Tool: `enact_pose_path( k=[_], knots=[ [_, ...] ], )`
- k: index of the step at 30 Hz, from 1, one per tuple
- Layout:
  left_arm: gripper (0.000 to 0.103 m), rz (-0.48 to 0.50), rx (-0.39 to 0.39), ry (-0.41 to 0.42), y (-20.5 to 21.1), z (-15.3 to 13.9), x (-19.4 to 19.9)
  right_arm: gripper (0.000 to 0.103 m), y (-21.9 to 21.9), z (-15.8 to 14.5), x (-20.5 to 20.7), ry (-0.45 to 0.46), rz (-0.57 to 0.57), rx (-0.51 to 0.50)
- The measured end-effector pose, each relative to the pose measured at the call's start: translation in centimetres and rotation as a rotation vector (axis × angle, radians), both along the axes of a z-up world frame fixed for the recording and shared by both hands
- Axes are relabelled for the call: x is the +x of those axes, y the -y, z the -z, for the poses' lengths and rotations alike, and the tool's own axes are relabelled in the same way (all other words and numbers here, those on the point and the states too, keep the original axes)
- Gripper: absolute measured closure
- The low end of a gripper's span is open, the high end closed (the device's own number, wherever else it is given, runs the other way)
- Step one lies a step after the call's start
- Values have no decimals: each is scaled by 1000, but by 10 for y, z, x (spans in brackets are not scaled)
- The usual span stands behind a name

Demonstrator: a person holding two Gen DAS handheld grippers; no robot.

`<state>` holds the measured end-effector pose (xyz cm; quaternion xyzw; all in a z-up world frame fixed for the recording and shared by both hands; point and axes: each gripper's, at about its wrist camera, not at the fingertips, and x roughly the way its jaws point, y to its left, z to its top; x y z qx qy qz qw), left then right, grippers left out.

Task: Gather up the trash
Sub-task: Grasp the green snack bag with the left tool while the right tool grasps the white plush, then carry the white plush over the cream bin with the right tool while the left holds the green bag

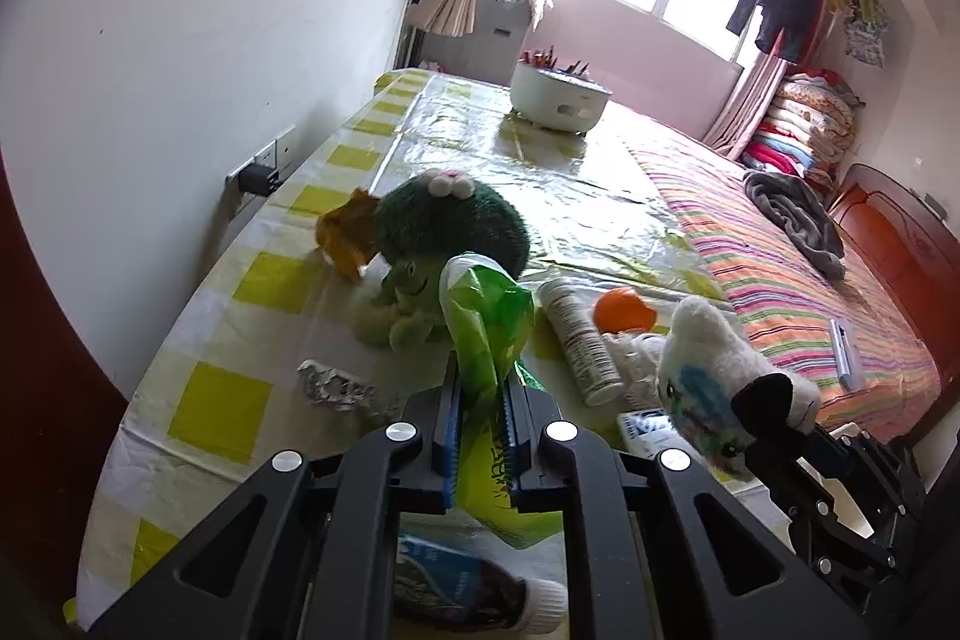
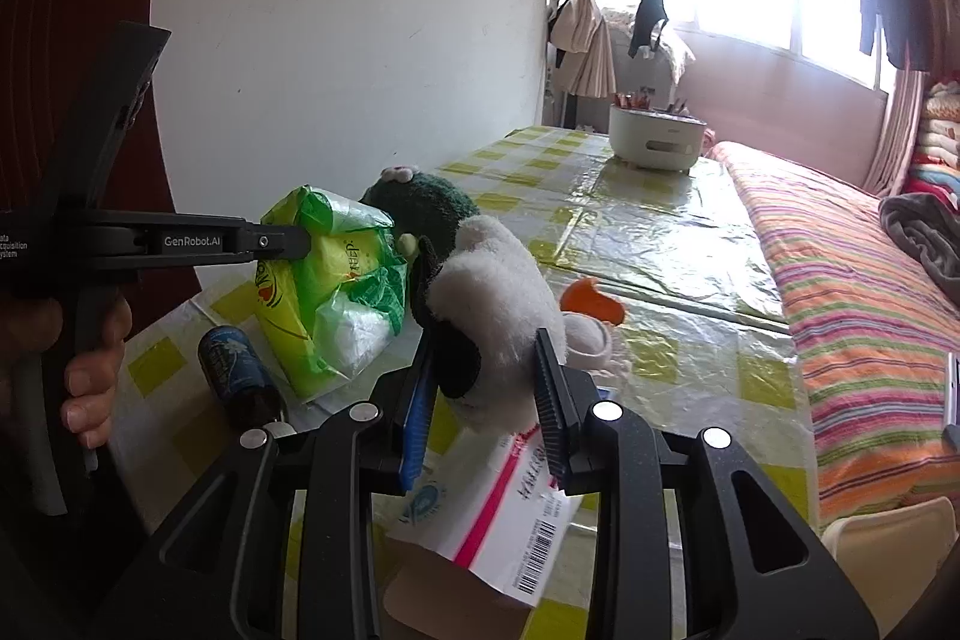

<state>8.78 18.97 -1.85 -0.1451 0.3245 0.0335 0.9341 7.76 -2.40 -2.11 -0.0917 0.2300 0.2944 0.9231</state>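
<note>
My left gripper (image 1: 480, 388) is shut on a green and yellow plastic bag (image 1: 480, 322), held above the table; it also shows in the right wrist view (image 2: 336, 280), pinched by the left gripper (image 2: 300, 241). My right gripper (image 2: 486, 370) is shut on a white plush toy with black ears (image 2: 492, 304), also seen in the left wrist view (image 1: 720, 376). On the checked tablecloth (image 1: 240, 280) lie a crumpled foil ball (image 1: 336, 388), an orange wrapper (image 1: 348, 238), a white tube (image 1: 579, 340) and an orange peel (image 1: 624, 310).
A green plush broccoli (image 1: 444, 232) sits mid-table. A dark bottle (image 2: 237, 370) and a white medicine box (image 2: 510, 520) lie at the near edge. A white pot (image 1: 558, 94) stands at the far end. A striped bed (image 1: 810, 292) is on the right, the wall on the left.
</note>
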Motion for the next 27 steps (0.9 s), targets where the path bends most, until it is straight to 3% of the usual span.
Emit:
enact_pose_path(
  k=[27],
  knots=[
    [92,184,86,82,111,-24,6,73,91,-15,-2,31,169,61]
  ],
)
